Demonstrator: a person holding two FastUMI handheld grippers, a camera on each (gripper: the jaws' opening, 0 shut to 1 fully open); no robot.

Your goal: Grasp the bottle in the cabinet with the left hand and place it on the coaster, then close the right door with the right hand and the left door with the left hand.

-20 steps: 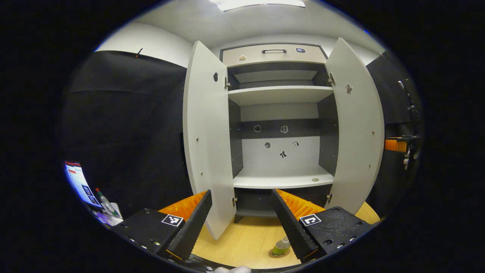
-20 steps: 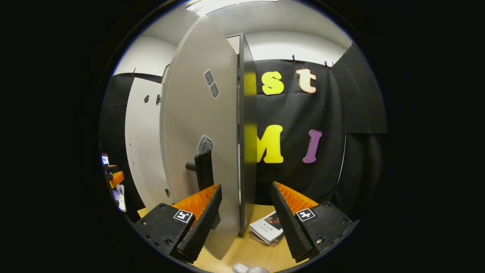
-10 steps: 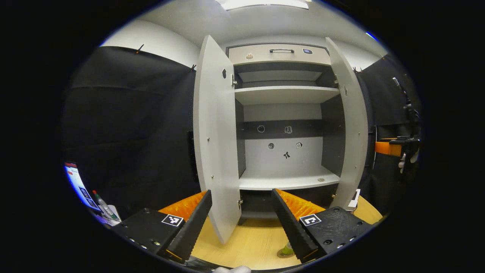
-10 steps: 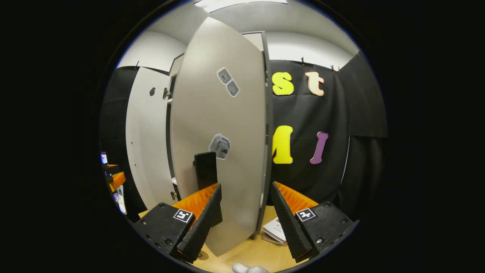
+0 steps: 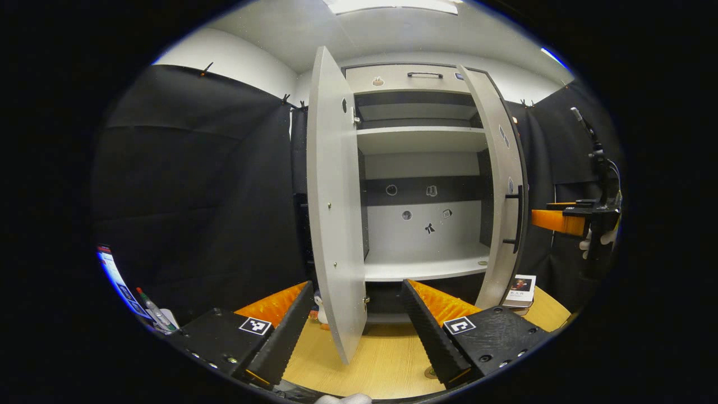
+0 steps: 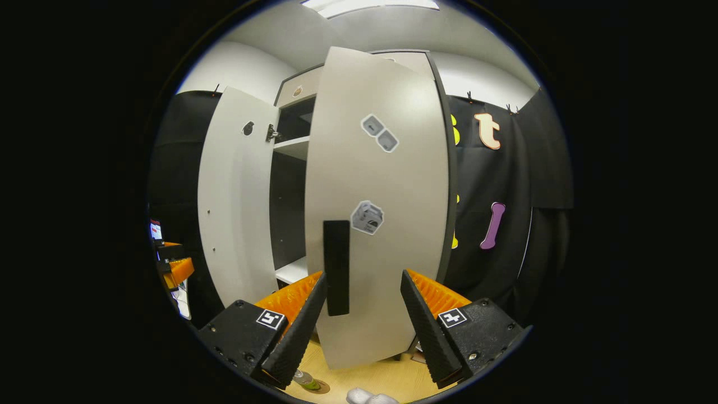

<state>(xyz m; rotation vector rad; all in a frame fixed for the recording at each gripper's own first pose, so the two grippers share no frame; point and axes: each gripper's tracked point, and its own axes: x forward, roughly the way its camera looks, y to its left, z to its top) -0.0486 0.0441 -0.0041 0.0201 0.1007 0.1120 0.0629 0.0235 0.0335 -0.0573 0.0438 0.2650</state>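
The cabinet (image 5: 420, 264) stands on a wooden table with both doors ajar. Its left door (image 5: 336, 224) faces me almost edge-on, just above the gap of my open left gripper (image 5: 359, 331). The right door (image 6: 381, 224) is partly swung in; its black handle (image 6: 336, 266) hangs just above my open right gripper (image 6: 362, 331), whose fingers frame the door's lower part. A small green bottle (image 6: 304, 379) stands on the round coaster (image 6: 320, 386) by the right gripper's left finger. In the left gripper view only the coaster's edge (image 5: 431, 371) peeks beside a finger.
A book (image 5: 519, 283) lies on the table by the right door's foot. The right gripper (image 5: 561, 221) and a hand show at the far right of the left gripper view. A screen and pens (image 5: 151, 308) sit at the lower left. The cabinet shelves (image 5: 420, 140) hold nothing.
The right door has swung from edge-on toward shut, its front now facing the right gripper. The left gripper view has shifted, so the bottle slid behind its finger.
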